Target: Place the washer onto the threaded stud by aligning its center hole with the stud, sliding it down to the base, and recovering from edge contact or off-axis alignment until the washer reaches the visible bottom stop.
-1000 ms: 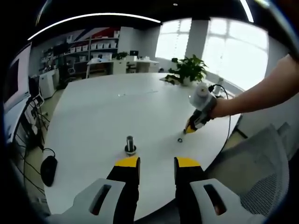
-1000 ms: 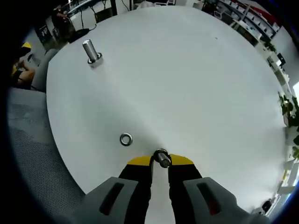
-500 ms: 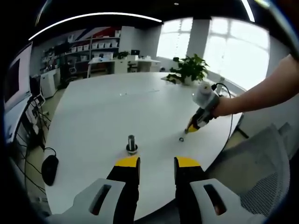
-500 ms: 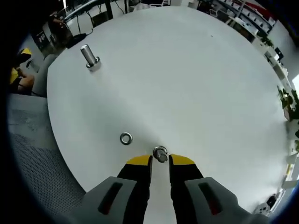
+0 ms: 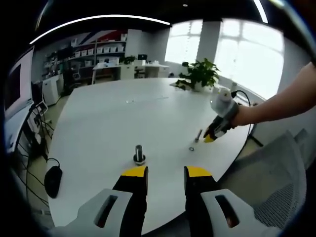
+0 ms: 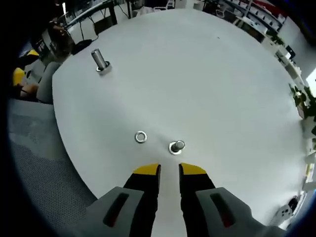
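Washer (image 6: 140, 137) lies flat on the table (image 6: 207, 74) beside an upright stud (image 6: 176, 146). Right gripper (image 6: 169, 170) hangs empty, jaws apart; left gripper (image 5: 165, 172) likewise.

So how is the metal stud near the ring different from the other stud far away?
The near stud stands just ahead of the right gripper, beside the loose washer; the far stud stands alone, well across the table. In the left gripper view it is the other way round: the far stud sits just ahead of the left gripper. Both are upright silver posts with wider bases, and neither wears the washer.
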